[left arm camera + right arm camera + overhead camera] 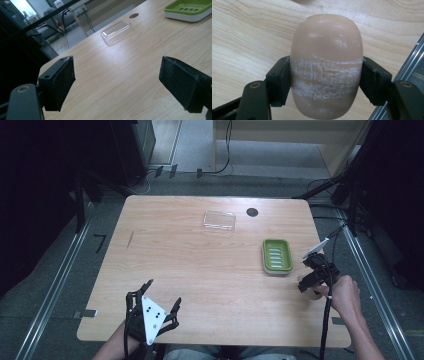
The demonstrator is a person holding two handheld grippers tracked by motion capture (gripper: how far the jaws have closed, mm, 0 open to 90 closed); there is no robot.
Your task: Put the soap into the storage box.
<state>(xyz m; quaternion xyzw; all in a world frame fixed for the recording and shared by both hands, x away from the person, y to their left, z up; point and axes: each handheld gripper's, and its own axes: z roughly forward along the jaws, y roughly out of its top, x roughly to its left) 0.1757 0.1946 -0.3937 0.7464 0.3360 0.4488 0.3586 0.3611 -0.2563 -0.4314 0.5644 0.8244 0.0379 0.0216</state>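
A tan oval bar of soap (326,67), scuffed white across its middle, sits between the pads of my right gripper (325,81), which is shut on it just above the wooden table. In the high view that right gripper (311,283) is near the table's right edge, below a green soap dish (277,255). A clear plastic lid (219,220) lies at the far middle of the table. My left gripper (165,296) is open near the front left edge with nothing between its pads (62,80). Ahead of it lie the clear lid (117,31) and the green dish (190,8).
The wooden table (200,270) has a dark round hole (252,212) near its far edge. A metal rail (409,67) runs close beside the table's right edge. Dark stands and cables line both sides of the floor.
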